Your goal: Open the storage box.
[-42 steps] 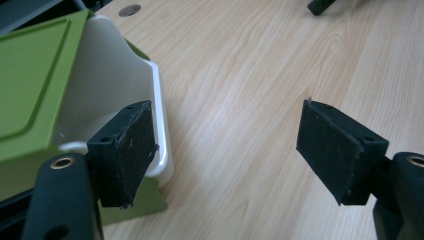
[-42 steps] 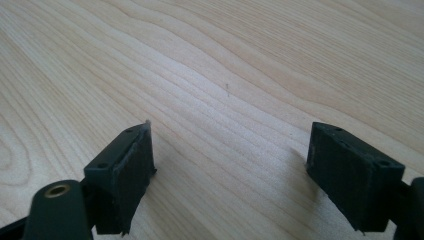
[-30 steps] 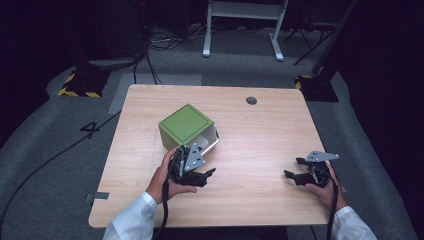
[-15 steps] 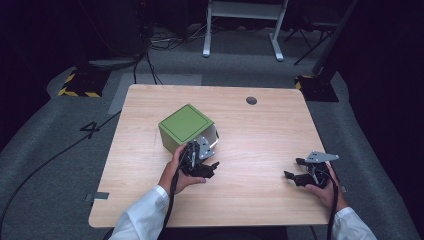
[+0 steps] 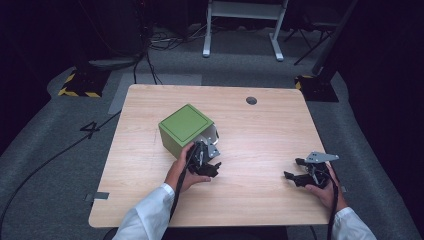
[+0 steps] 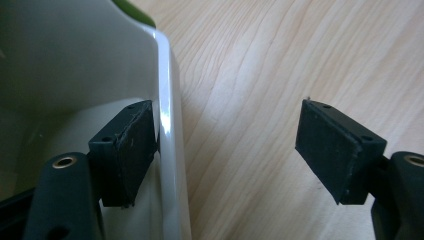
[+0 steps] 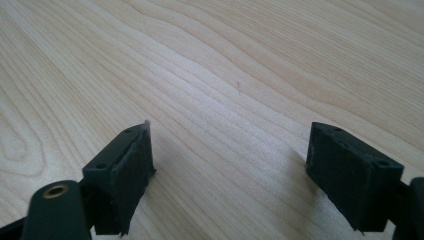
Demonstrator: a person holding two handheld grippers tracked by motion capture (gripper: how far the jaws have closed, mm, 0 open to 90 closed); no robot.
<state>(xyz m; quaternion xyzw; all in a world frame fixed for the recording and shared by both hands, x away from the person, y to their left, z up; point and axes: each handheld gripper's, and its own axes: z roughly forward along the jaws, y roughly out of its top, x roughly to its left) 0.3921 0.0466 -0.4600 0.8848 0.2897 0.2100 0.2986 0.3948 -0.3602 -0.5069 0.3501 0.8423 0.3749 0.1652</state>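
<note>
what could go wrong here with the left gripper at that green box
The left gripper is open astride the green box's white rim: one jaw inside, against the wall, the other over bare table. Closing may pinch only the thin edge, so the box could slip or tip when lifted. Pushing forward instead might slide the box across the wood. The right gripper sits far off, so it likely can't steady it.

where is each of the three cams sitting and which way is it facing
High view: above the person's side, looking forward and down on the table; forearms, hands, both grippers show.
Left gripper view: on the left gripper, looking along its open jaws at the box wall, which stands between them.
Right gripper view: on the right gripper, facing bare tabletop between open jaws.
Shared: high and left views both show the green box.
</note>
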